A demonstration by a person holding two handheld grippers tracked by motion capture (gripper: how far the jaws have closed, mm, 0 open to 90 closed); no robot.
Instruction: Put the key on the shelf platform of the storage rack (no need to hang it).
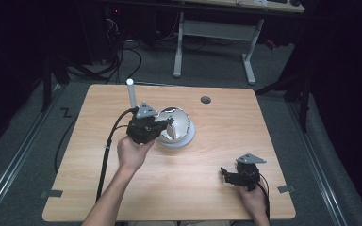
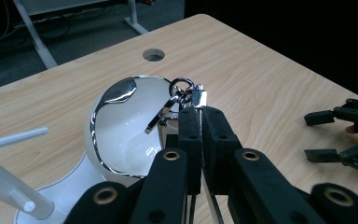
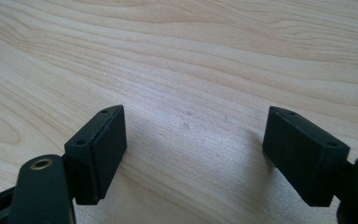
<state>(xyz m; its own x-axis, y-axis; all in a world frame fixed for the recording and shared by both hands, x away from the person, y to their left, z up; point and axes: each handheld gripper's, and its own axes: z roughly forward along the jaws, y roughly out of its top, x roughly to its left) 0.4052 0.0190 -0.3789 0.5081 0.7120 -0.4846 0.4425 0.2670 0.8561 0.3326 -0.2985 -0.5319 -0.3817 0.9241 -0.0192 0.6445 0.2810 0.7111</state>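
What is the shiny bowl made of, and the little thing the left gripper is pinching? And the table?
The bowl looks like glossy white ceramic or plastic with a mirror-like chrome rim. The key ring clasp held by the left gripper looks like polished metal, bright and reflective. The table looks like pale wood or wood-look laminate, with visible grain.

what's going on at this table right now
A person works two handheld grippers at a wooden table. The left gripper is shut on a metal key ring clip, holding it over a shiny white bowl-shaped stand. The right gripper rests open near the table's right front, holding nothing.
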